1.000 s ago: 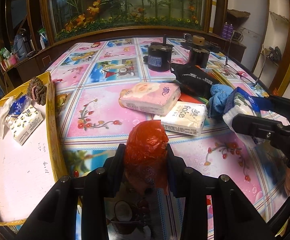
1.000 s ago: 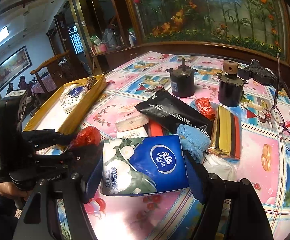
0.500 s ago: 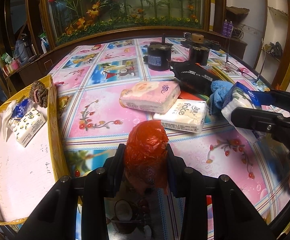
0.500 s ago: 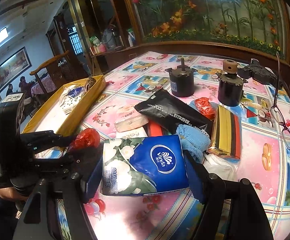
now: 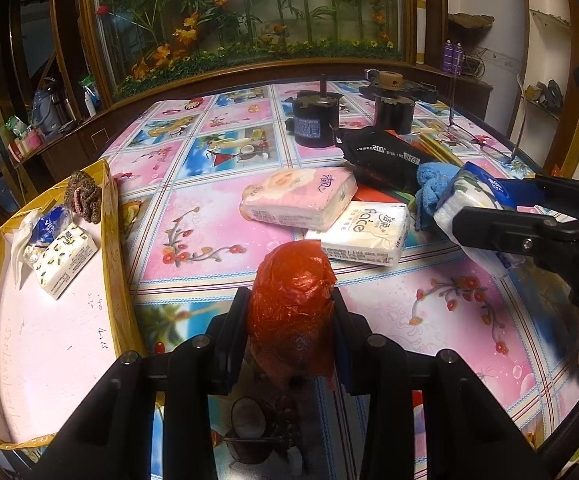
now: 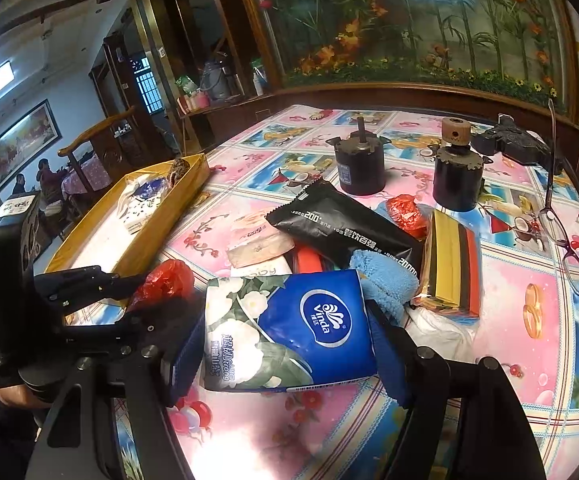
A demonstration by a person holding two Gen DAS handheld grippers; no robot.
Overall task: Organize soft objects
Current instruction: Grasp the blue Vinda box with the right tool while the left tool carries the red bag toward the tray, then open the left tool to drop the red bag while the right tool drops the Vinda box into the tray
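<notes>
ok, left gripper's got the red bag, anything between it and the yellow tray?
Nothing visible. The red plastic bag is held above the tablecloth, and the yellow tray lies to its left with only bare cloth between them. The tray's near floor is free.

Left tongs (image 5: 291, 312) clamp a red bag (image 5: 292, 280) above the desk (image 5: 209, 216). Right tongs (image 5: 529, 216) grip a tissue pack (image 5: 469, 196).

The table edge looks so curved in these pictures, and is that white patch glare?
Left wrist view: the fisheye lens bends the table and cabinet. Right wrist view: the same bending, plus bright glare on the tablecloth below the blue tissue pack.
</notes>
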